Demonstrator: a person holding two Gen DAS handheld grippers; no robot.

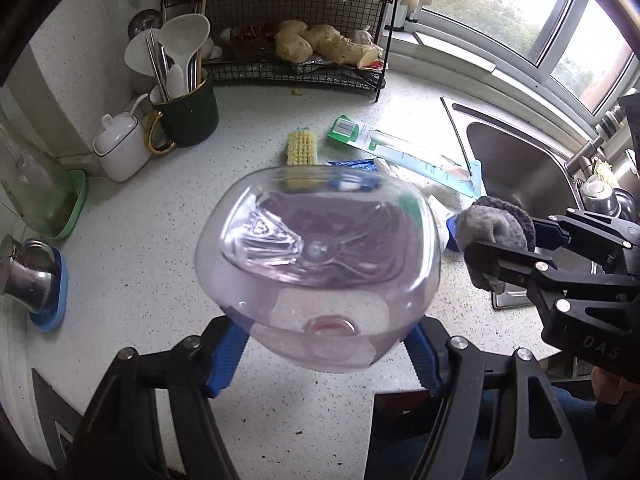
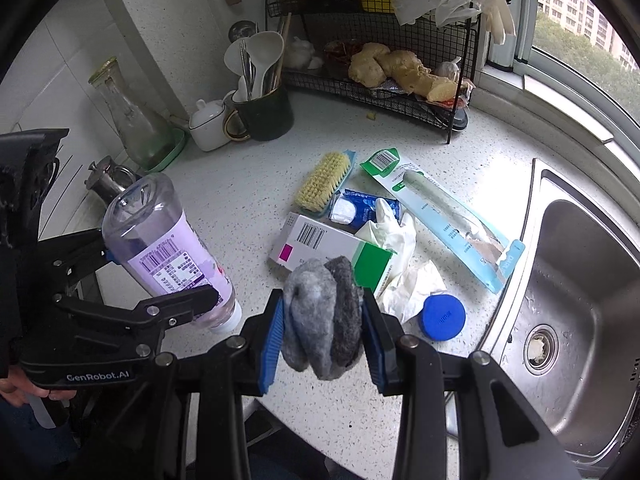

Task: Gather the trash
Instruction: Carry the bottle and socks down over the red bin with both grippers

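My left gripper [image 1: 320,344] is shut on a clear plastic bottle [image 1: 316,264] with a purple label, held above the counter; the bottle also shows in the right wrist view [image 2: 168,252]. My right gripper [image 2: 324,336] is shut on a grey rolled sock [image 2: 324,316], which also shows in the left wrist view [image 1: 494,236]. On the counter lie a white and green box [image 2: 328,250], a crumpled white glove [image 2: 400,256], a blue lid [image 2: 444,317], a blue wrapper [image 2: 362,208], a long toothbrush package [image 2: 444,216] and a scrub brush [image 2: 324,182].
A steel sink [image 2: 572,308] lies at the right. A black wire rack [image 2: 384,76] with ginger stands at the back. A dark utensil mug [image 2: 264,114], a white sugar pot [image 2: 208,126], a glass carafe [image 2: 132,120] and a small metal jug [image 1: 28,276] stand at the left.
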